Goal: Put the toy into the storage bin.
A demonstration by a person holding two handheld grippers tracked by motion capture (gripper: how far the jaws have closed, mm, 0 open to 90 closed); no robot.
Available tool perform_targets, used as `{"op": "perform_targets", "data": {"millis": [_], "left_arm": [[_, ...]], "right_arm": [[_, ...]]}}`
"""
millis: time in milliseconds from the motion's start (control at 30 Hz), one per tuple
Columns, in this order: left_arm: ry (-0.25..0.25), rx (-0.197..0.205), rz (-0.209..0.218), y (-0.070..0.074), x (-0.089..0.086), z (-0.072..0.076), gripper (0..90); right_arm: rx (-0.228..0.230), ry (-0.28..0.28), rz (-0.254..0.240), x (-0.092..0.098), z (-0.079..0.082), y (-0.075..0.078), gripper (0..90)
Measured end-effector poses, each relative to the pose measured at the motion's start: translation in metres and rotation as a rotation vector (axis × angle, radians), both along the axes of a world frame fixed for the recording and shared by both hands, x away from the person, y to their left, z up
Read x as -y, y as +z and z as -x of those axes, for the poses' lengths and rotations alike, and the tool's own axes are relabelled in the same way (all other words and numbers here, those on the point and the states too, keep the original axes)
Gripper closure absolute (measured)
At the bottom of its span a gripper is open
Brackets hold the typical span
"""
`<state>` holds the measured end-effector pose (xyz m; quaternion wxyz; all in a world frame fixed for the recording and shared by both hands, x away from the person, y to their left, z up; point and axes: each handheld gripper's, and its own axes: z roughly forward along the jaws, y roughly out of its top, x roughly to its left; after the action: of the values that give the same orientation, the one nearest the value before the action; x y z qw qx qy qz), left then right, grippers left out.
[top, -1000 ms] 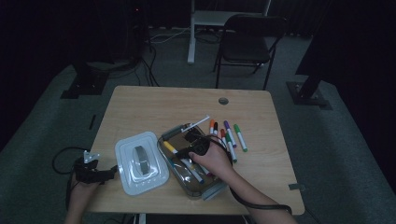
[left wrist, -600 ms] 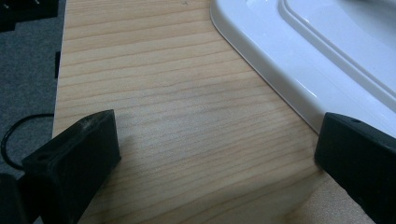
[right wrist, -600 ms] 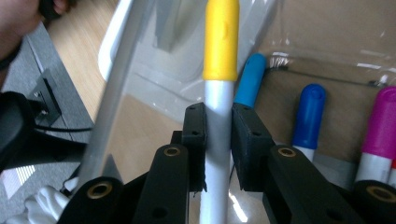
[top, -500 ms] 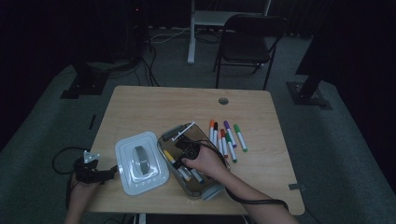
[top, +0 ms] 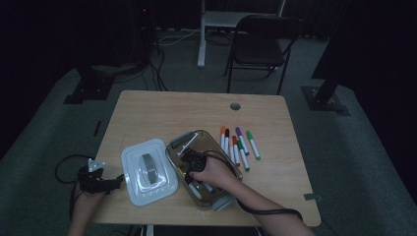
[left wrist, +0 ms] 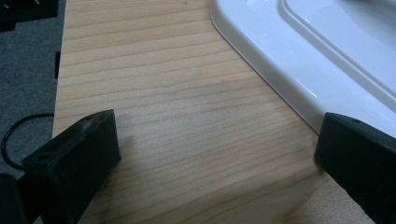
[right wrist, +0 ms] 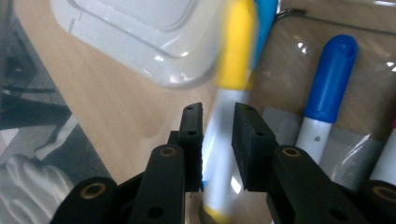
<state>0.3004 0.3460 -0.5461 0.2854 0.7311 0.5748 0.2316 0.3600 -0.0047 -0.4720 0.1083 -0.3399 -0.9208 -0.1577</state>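
Note:
My right gripper (top: 189, 160) is down inside the clear container (top: 223, 201), and the person's hand covers most of it. In the right gripper view its pads (right wrist: 218, 109) sit against a white marker with a yellow cap (right wrist: 238, 46). The jaws have just been opening slightly, the marker is still between them, and its cap end is blurred. A blue-capped marker (right wrist: 329, 79) lies beside it in the container. My left gripper (top: 115, 181) rests open at the table's near left edge. Its jaws (left wrist: 219, 135) hold nothing and point at the white lid (left wrist: 327, 56).
The white lid (top: 147, 172) lies flat to the left of the container. Several coloured markers (top: 238, 147) lie in a row on the wood to its right. A round hole (top: 235, 106) sits near the far edge. A chair (top: 255, 39) stands beyond the table.
The right hand has moved left and down from the container's right side, sinking the gripper into the container. The left gripper has stayed still.

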Motion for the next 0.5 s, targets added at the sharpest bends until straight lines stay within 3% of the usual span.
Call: {"op": "perform_targets", "data": {"millis": [100,233,500], "left_arm": [[0.000,0.000,0.000,0.000,0.000,0.000,0.5],[-0.002,0.000,0.000,0.000,0.000,0.000,0.5],[-0.002,0.002,0.000,0.000,0.000,0.000,0.5]], "right_arm": [[0.014,0.008,0.010,0.000,0.000,-0.001,72.4],[0.066,-0.001,-0.026,0.007,0.000,0.009,71.2],[0.179,-0.034,-0.168,0.047,-0.001,0.044,66.5]]}}
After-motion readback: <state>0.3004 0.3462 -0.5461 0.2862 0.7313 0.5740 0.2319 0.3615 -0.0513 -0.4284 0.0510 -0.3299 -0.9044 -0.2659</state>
